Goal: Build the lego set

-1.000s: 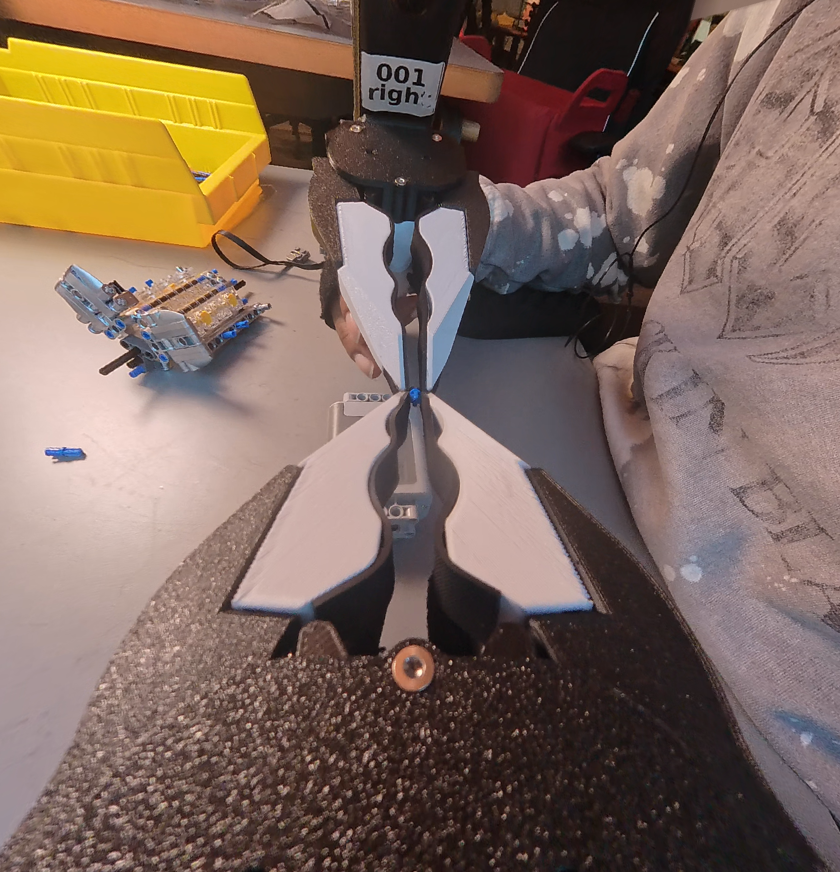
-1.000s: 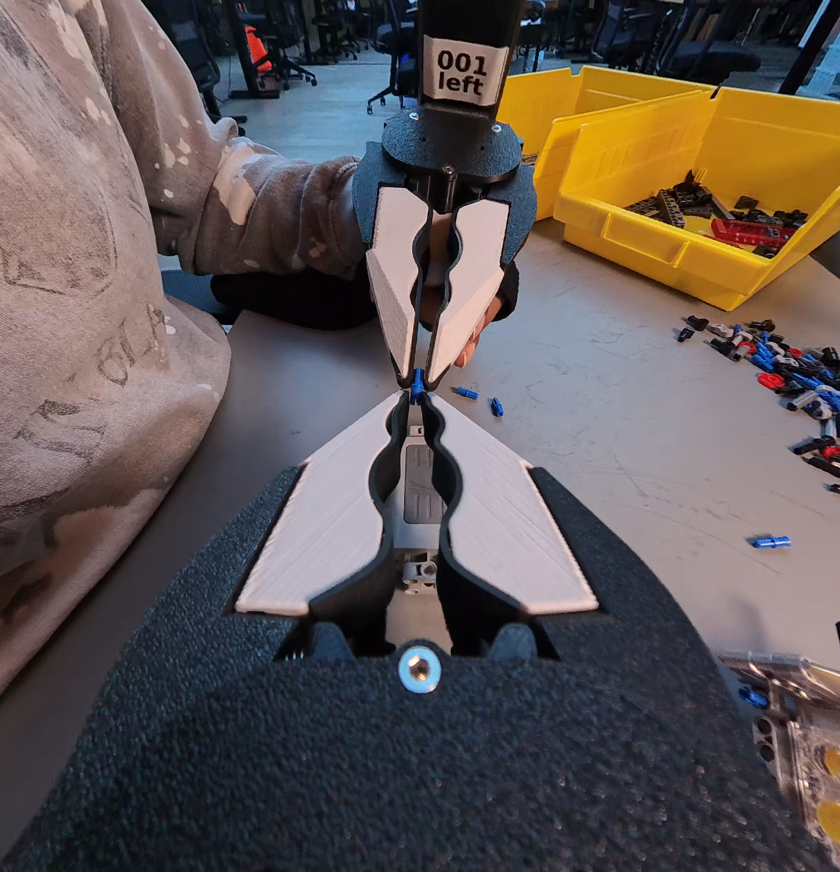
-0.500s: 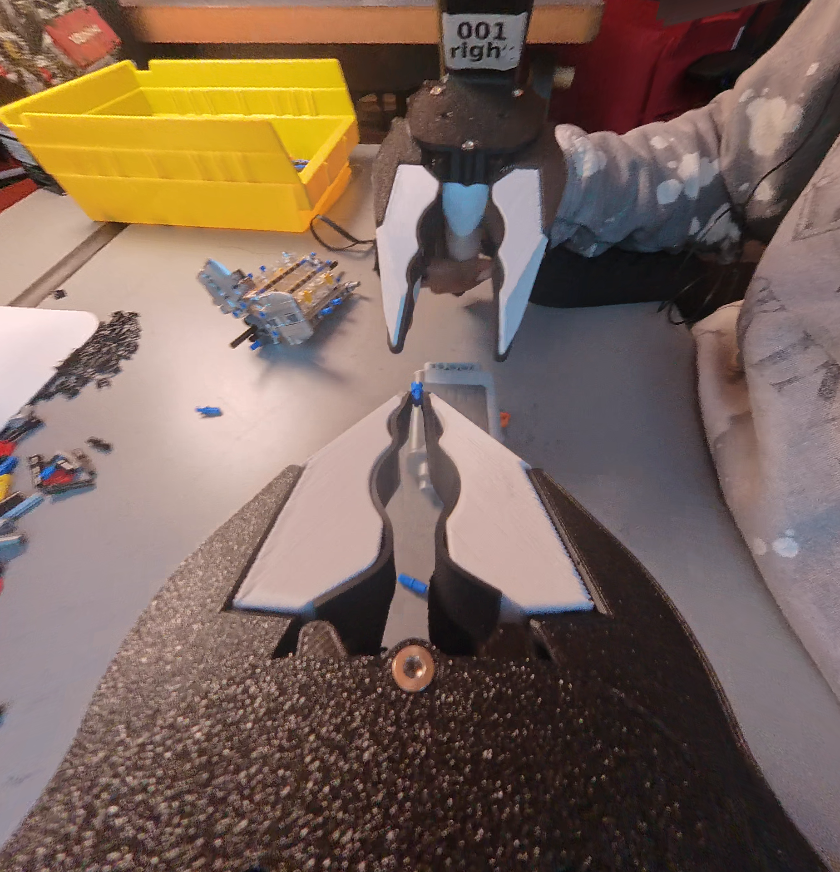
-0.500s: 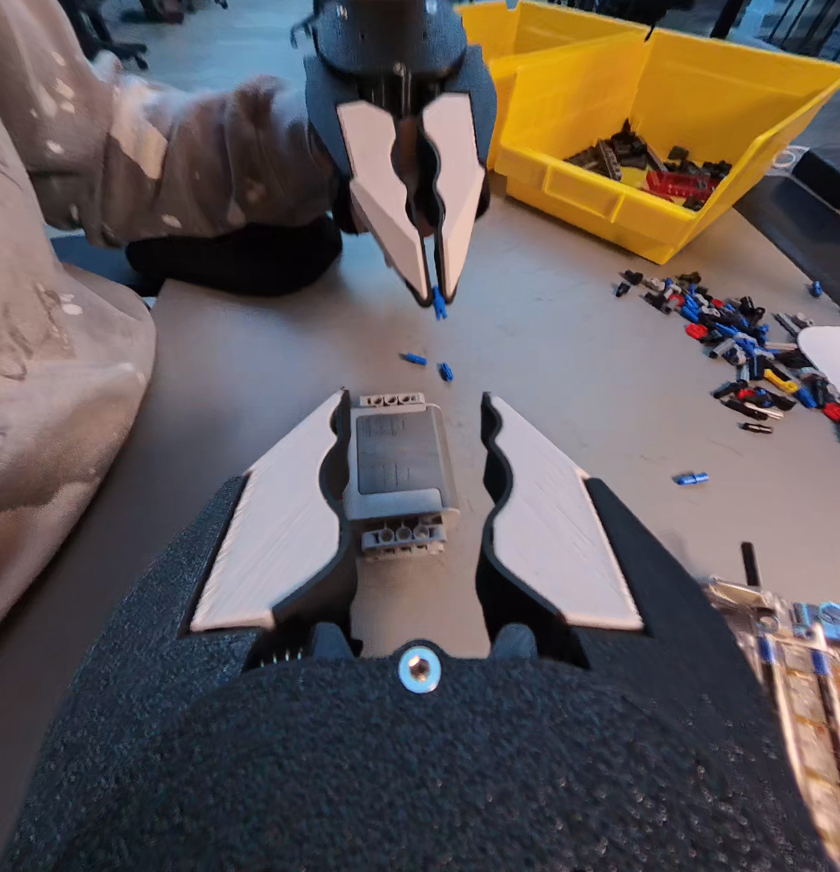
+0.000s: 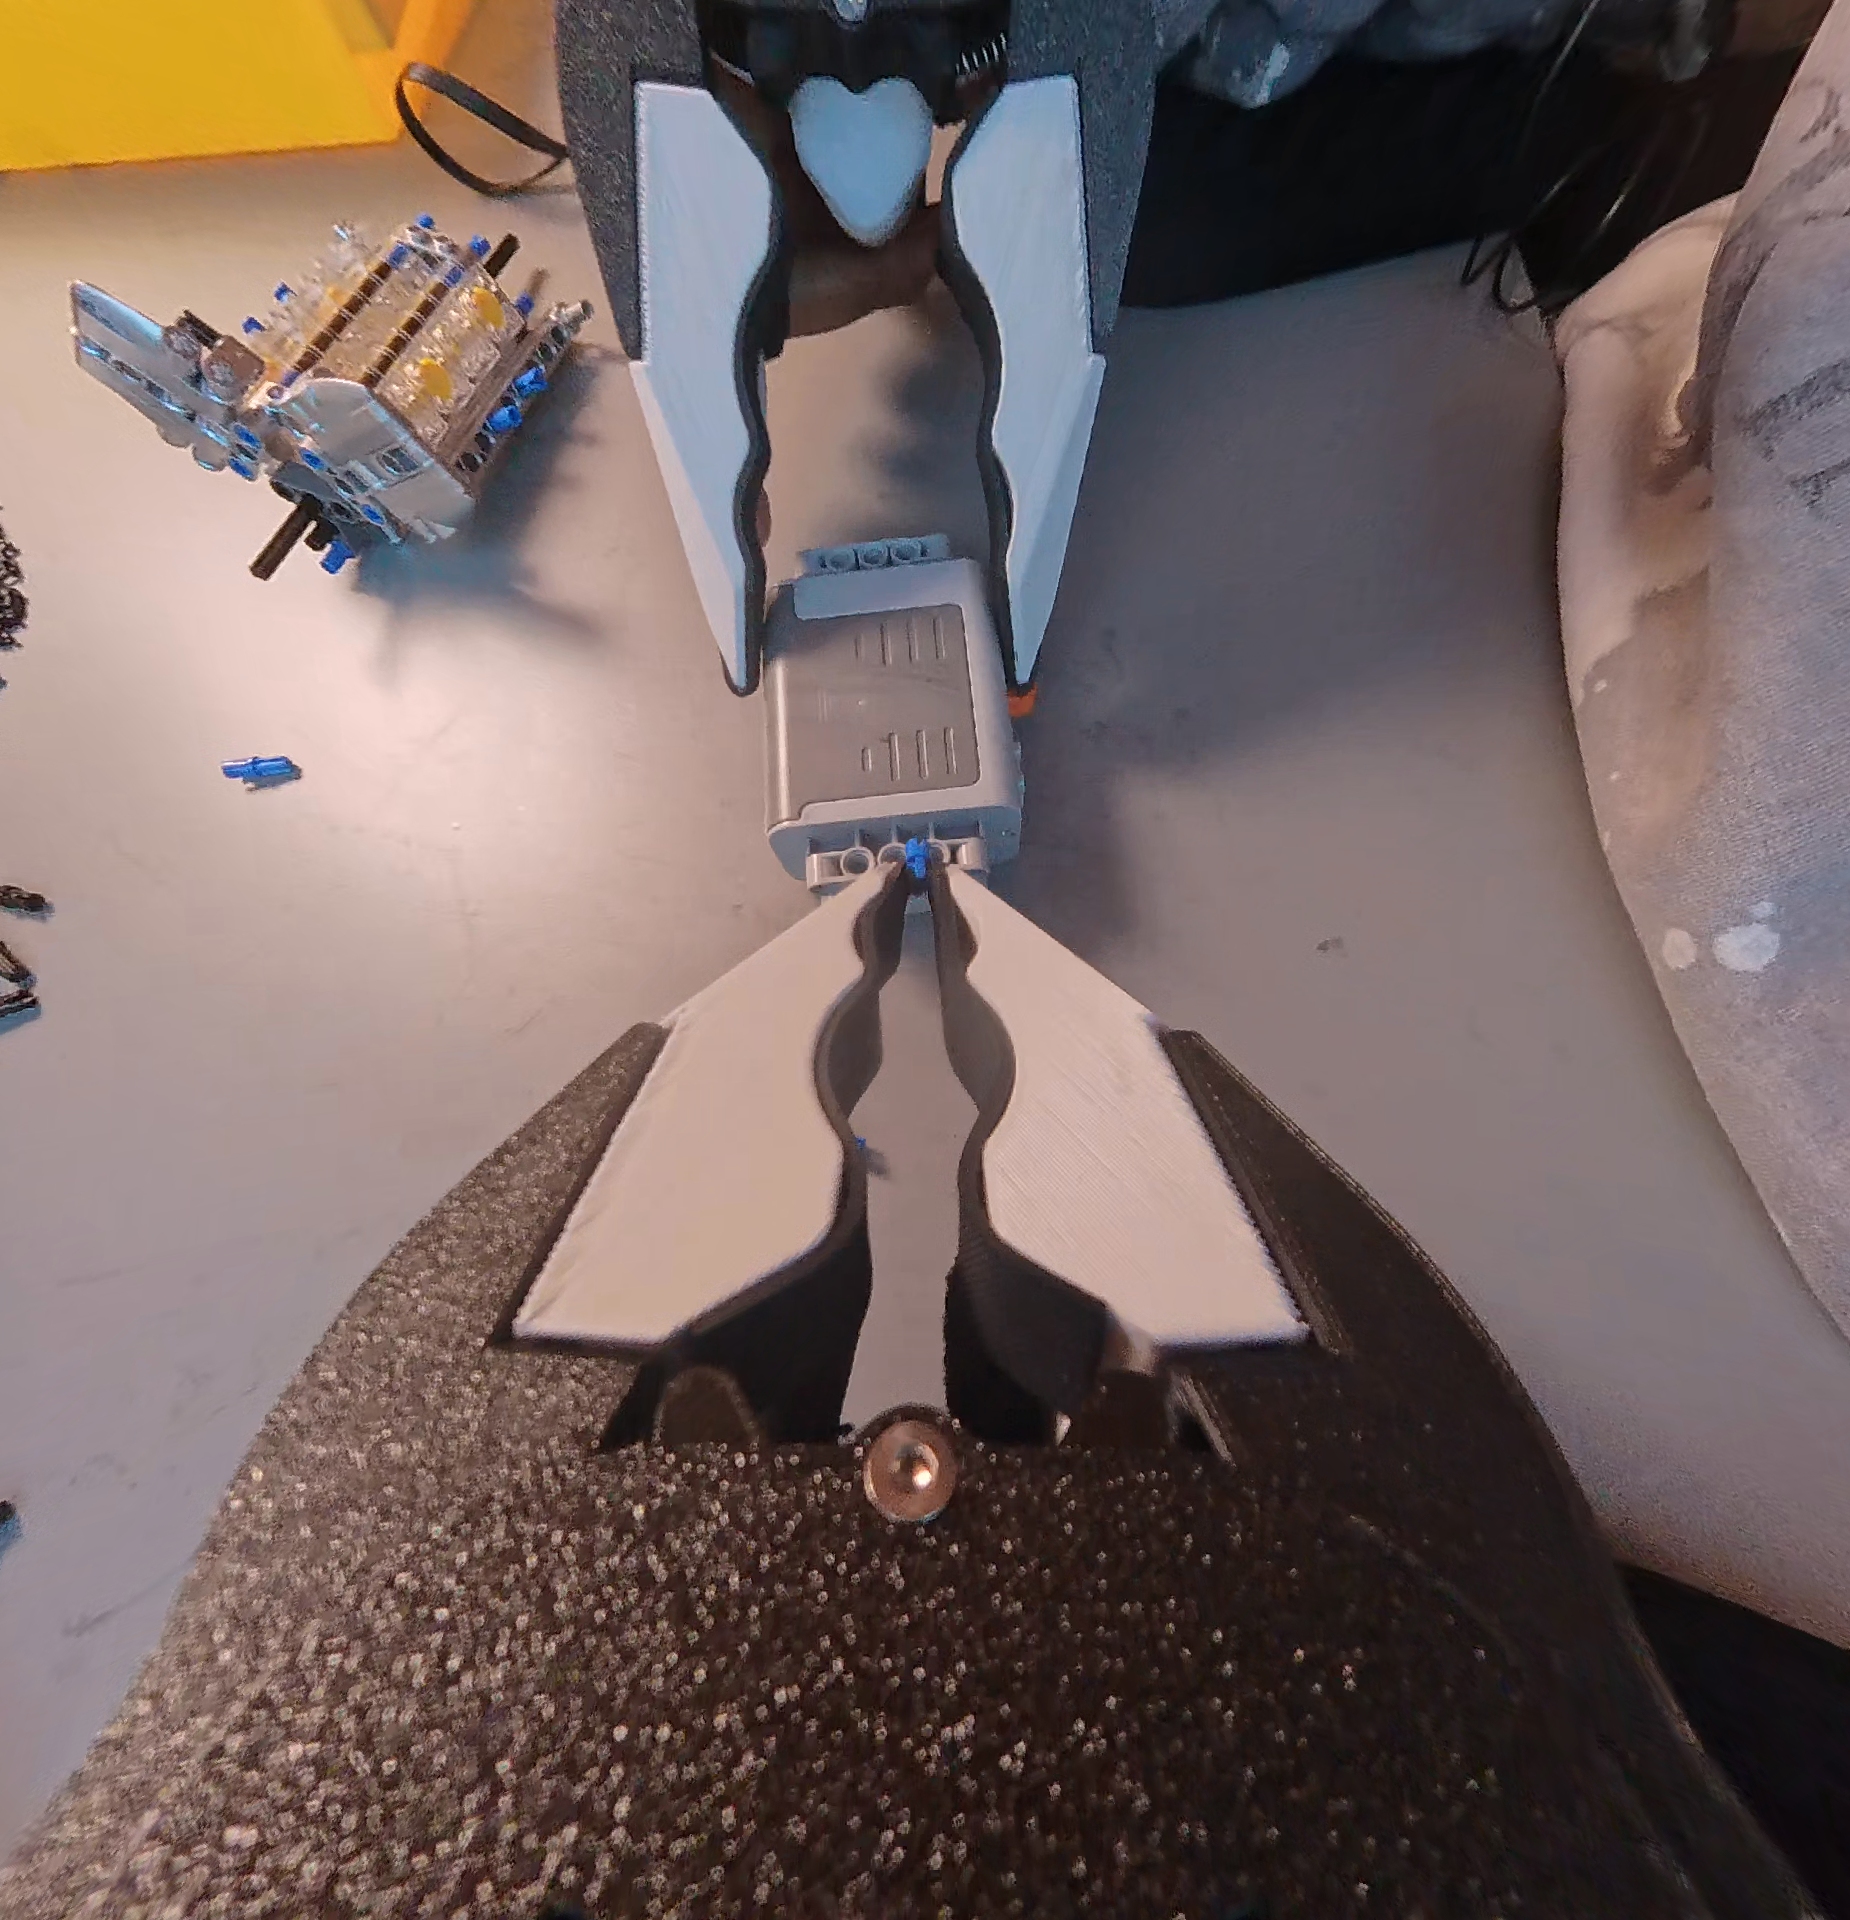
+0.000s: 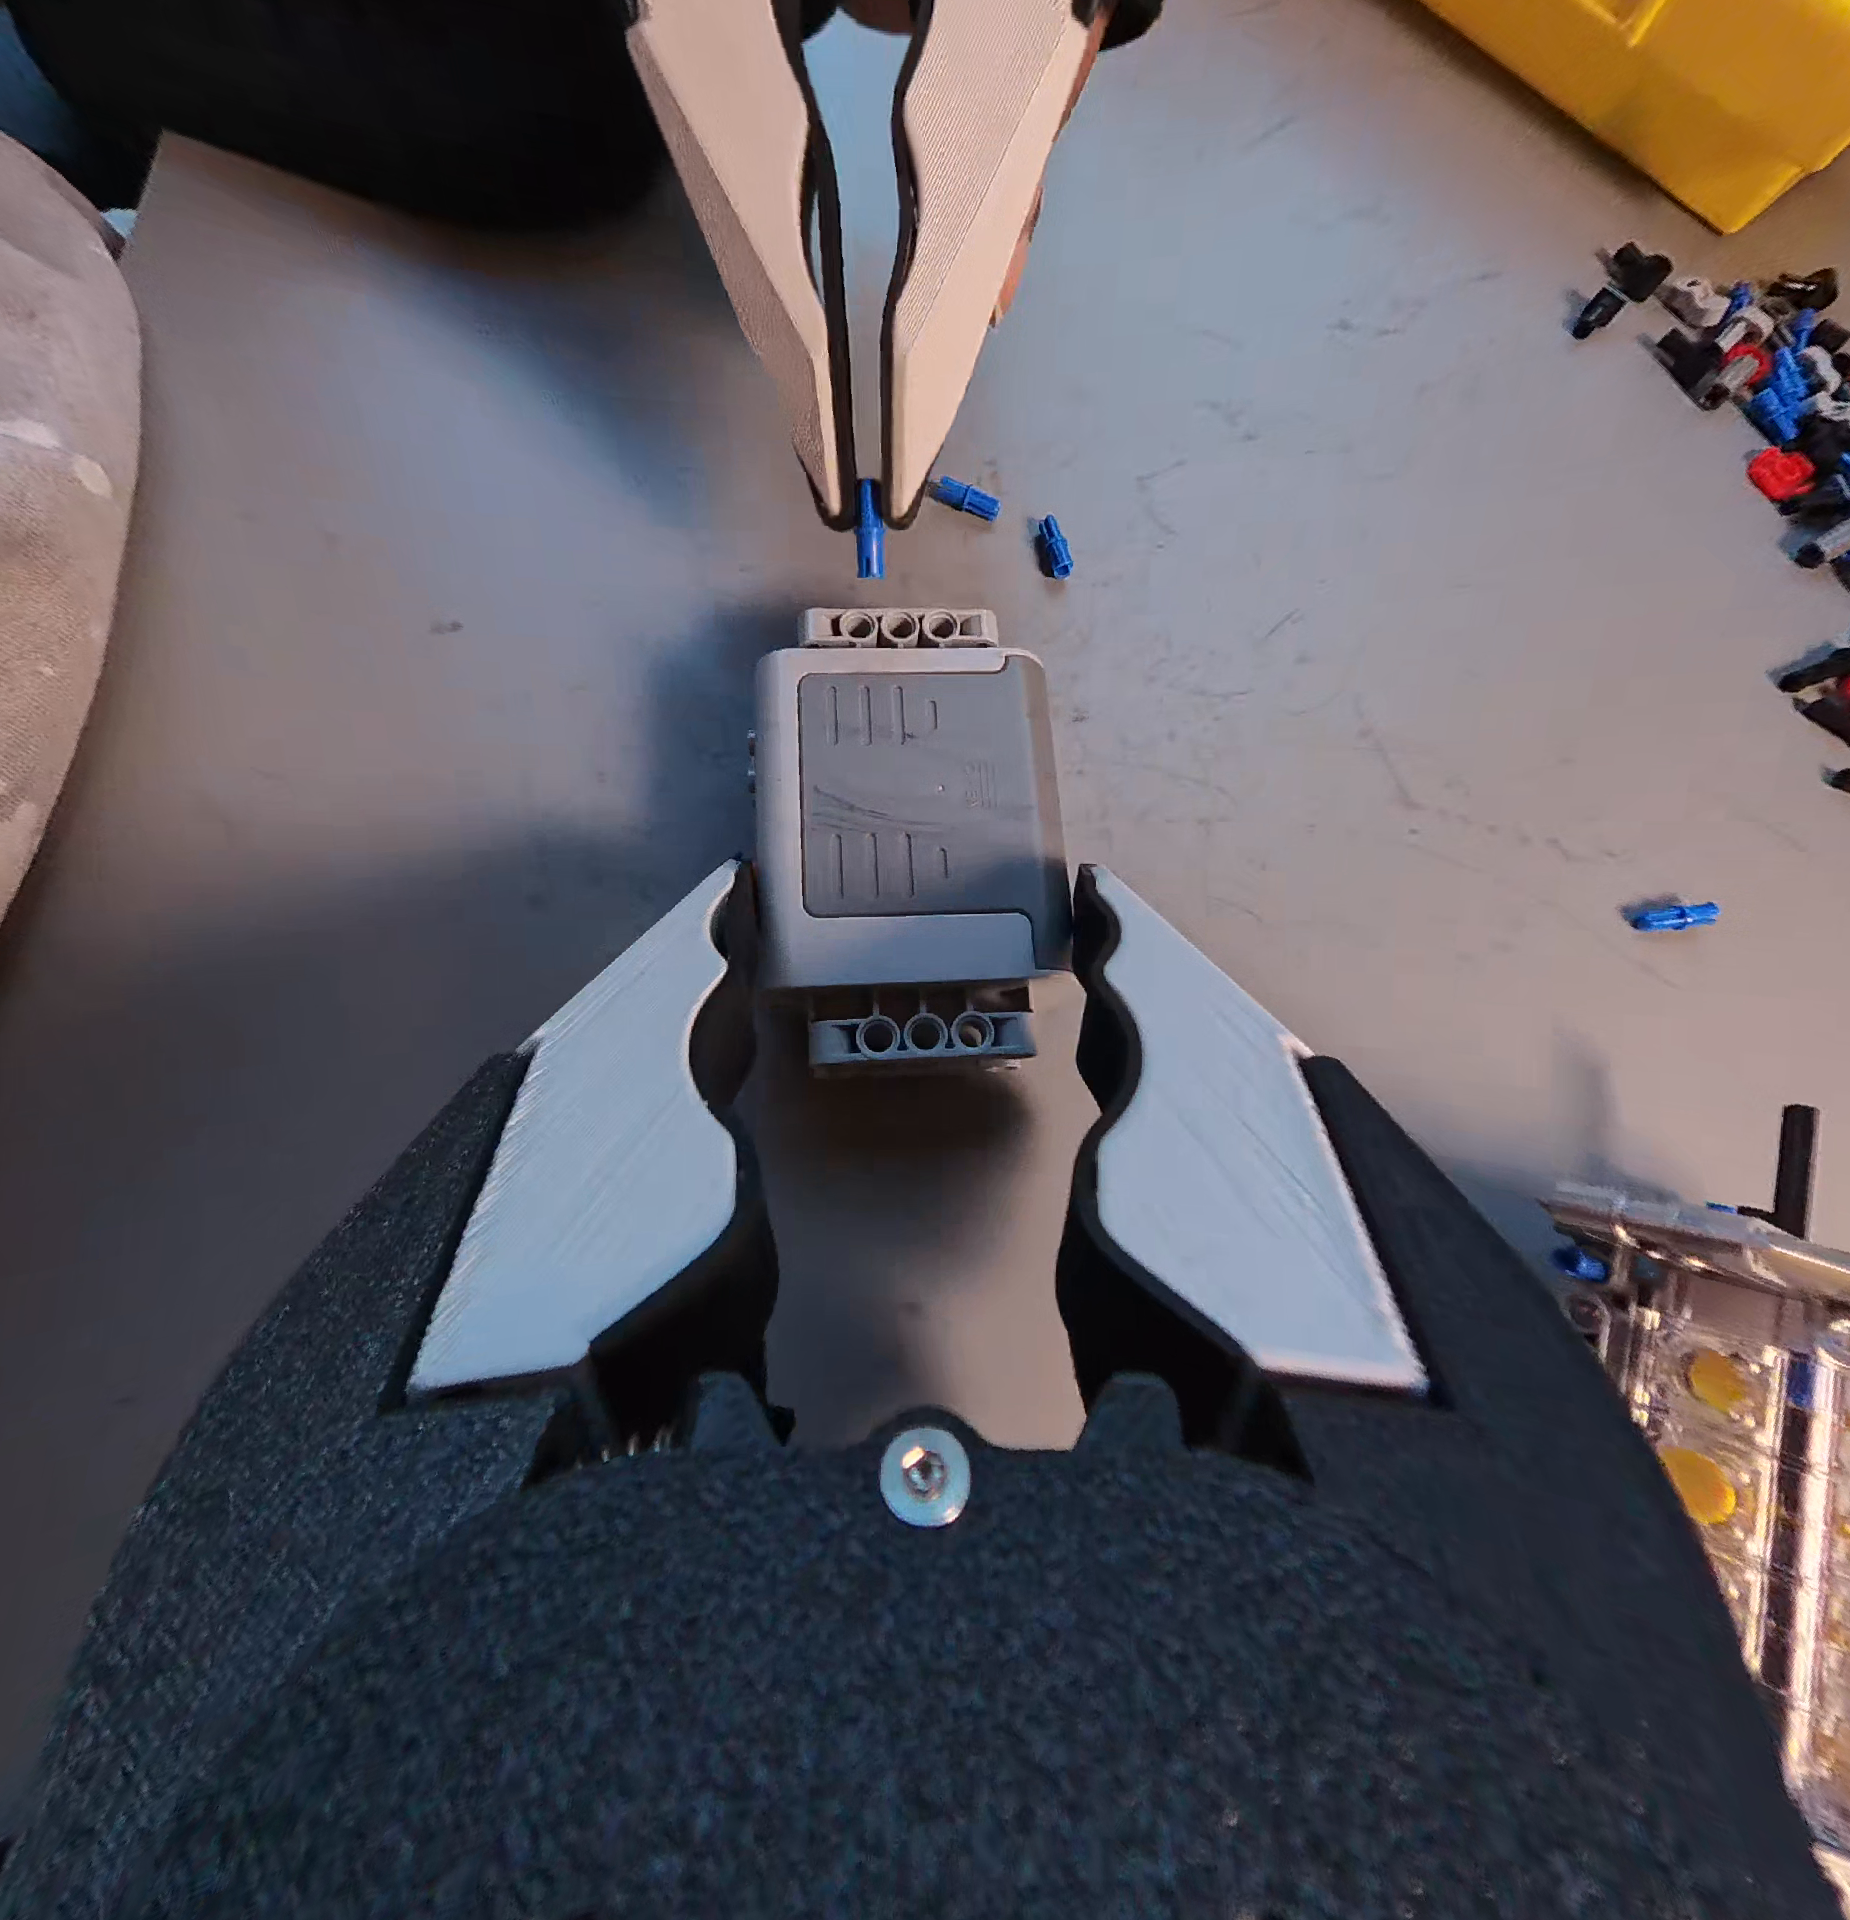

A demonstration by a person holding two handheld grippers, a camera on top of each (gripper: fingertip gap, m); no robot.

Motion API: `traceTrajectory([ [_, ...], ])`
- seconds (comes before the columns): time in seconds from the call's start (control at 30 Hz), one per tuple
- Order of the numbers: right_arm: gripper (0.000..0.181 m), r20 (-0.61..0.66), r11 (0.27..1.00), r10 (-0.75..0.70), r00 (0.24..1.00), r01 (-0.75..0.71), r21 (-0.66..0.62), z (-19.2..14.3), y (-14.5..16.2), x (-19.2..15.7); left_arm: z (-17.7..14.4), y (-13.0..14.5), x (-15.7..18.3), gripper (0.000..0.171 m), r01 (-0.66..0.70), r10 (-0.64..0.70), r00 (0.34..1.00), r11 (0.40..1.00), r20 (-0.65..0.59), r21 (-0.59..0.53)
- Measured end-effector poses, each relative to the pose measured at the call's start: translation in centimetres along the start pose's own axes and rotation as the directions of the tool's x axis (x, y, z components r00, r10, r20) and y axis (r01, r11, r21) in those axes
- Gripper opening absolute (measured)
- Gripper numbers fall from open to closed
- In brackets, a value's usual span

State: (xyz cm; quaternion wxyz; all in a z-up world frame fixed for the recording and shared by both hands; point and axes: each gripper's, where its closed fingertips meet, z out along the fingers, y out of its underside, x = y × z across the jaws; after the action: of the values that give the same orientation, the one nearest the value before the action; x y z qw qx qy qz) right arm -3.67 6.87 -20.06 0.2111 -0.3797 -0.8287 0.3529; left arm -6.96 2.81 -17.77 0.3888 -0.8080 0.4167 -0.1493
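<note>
1. Tabletop (image 6: 1368, 644), grey and scuffed, carries everything; a yellow bin (image 6: 1679, 94) sits at its far edge, a loose heap of small parts (image 6: 1794, 416) lies to one side, and a clear-and-grey built assembly (image 5: 318, 395) stands well apart.
2. Grey battery box (image 6: 905, 821) lies flat between the two tools, its long axis running from one gripper toward the other, a row of three holes at each short end.
3. Right gripper (image 6: 905, 883) is spread wide, its fingers flanking the box's near end on both sides, close to or touching its walls; I cannot tell if it presses.
4. Left gripper (image 5: 913, 883) is closed almost fully, pinching a blue pin (image 6: 869, 530).
5. Pin points along the box's axis, at the far row of holes; the right wrist view shows a small gap.
6. Two spare blue pins (image 6: 1004, 520) lie just beside it.
</note>
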Motion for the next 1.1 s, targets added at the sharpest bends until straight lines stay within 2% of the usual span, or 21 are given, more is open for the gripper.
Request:
traceTrajectory([
  [0.2,0.06,-0.01,1.0,0.006,1.0,-0.006,0.008,0.4,-0.4,0.1,0.2,0.2,-0.2,0.003,-0.09,0.092,0.996,0.983,0.005,-0.158],
  [0.47,0.06,-0.025,1.0,0.011,1.0,-0.01,0.029,0.7,-0.7,0.2,0.1,1.0,-0.2,0.003,-0.244,0.197,0.969,0.875,-0.151,-0.418],
  [0.77,0.06,-0.036,0.999,0.014,0.999,-0.013,0.031,0.7,-0.8,0.2,0.1,1.4,-0.3,0.003,-0.285,0.165,0.952,0.781,-0.256,-0.555],
  [0.97,0.059,-0.04,0.999,0.012,0.999,-0.011,0.034,0.7,-0.8,0.2,0.3,1.3,-0.1,0.003,-0.271,0.121,0.953,0.751,-0.278,-0.602],
  [1.1,0.059,-0.049,0.999,0.006,0.999,-0.004,0.035,0.7,-0.8,0.2,0.1,1.3,-0.2,0.003,-0.234,0.085,0.961,0.76,-0.264,-0.607],
])
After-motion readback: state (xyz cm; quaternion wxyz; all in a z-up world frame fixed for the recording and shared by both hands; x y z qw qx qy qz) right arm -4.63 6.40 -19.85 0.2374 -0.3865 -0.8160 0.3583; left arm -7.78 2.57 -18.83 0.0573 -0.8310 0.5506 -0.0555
